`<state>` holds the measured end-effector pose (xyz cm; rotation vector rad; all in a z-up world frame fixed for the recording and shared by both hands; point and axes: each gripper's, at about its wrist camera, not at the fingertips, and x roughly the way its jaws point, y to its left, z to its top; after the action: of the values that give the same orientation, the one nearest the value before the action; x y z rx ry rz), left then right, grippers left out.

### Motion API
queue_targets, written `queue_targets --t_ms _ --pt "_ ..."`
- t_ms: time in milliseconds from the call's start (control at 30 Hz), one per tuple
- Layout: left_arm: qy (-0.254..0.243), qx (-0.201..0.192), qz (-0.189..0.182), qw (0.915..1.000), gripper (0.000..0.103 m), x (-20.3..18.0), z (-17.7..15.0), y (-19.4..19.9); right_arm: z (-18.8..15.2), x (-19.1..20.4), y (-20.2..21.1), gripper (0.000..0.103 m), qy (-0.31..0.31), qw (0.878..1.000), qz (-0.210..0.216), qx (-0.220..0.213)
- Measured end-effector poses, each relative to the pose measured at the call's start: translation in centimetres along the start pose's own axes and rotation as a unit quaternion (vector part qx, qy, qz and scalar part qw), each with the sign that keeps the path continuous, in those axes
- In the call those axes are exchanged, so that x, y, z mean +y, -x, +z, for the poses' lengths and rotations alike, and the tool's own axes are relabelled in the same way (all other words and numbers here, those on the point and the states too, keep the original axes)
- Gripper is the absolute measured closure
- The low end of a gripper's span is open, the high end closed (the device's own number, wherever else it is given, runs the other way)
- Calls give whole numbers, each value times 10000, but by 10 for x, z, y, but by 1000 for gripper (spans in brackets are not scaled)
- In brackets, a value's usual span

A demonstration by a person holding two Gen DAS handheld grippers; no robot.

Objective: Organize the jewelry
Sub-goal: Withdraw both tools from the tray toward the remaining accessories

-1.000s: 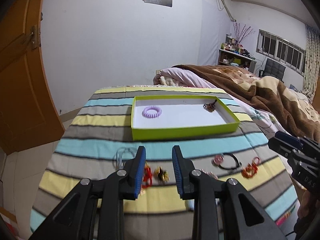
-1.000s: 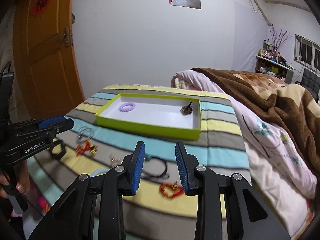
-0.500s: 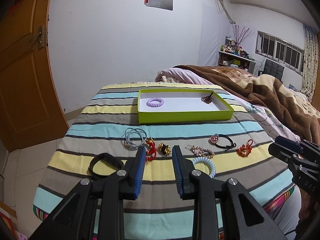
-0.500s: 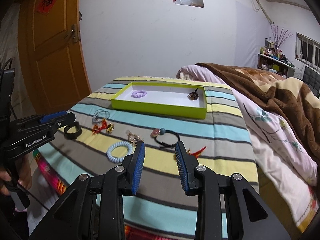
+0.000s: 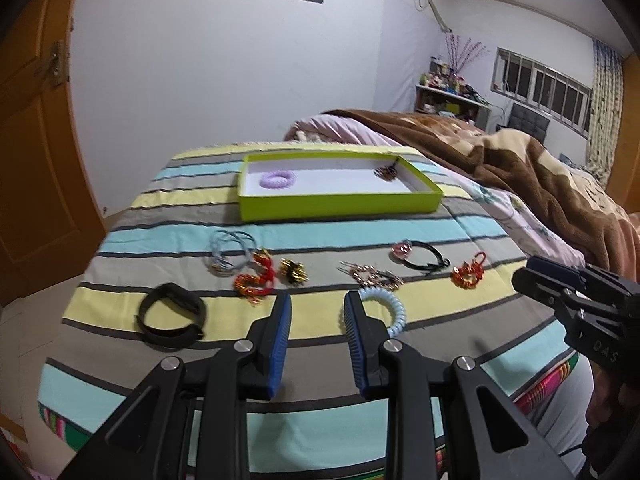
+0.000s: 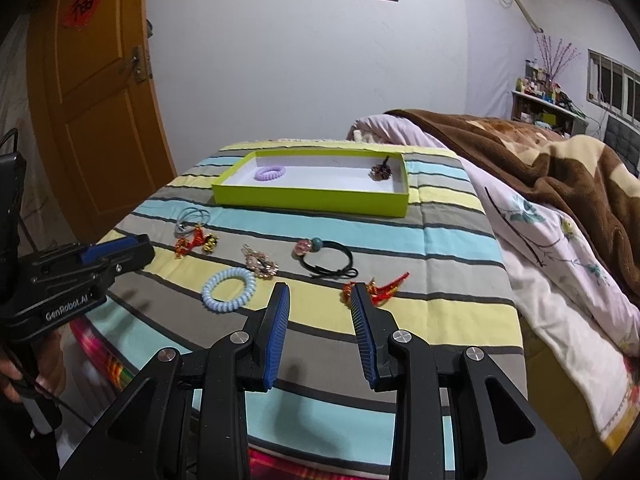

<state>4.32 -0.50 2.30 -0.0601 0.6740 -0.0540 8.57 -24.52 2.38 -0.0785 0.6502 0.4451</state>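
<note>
- On the striped cloth (image 5: 168, 204), seen from the left wrist, a lime-green tray (image 5: 340, 202) is sitting at the far end, holding a purple coil tie (image 5: 277, 179) at its left and a dark beaded piece (image 5: 387, 171) at its right.
- The left gripper (image 5: 316, 308) is hovering above the near edge with its jaws standing apart and gripping nothing.
- A pale blue coil tie (image 5: 390, 308) is lying just behind its right finger, partly hidden by it.
- A red-and-gold ornament (image 5: 256, 280) and a small gold clip (image 5: 293, 272) are lying just beyond the left finger, a black band (image 5: 172, 316) off to the left, and thin blue elastic loops (image 5: 230, 250) farther back.
- From the right wrist, the right gripper (image 6: 320, 300) is hanging over the near stripes, jaws wide apart and empty.
- A red tassel charm (image 6: 380, 286) is peeking out just behind its right finger.
- A black hair tie with pink and teal beads (image 6: 324, 258) is lying beyond the gap between the fingers, with a pinkish beaded clip (image 6: 260, 262) to its left.
- The same blue coil tie is lying left of the left finger, well clear of it.
- The tray is sitting well beyond both grippers.
</note>
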Motion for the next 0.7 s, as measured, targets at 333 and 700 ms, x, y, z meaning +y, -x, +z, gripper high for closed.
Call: queue_targets --t_ms 333,700 --pt "-62 424 -244 9988 75 -12 -5 -34 -1 -22 -22 71 -271 9992 -115 255" --pt "-81 766 -289 9966 75 -18 -9 -58 14 -16 -52 70 -107 9993 84 350"
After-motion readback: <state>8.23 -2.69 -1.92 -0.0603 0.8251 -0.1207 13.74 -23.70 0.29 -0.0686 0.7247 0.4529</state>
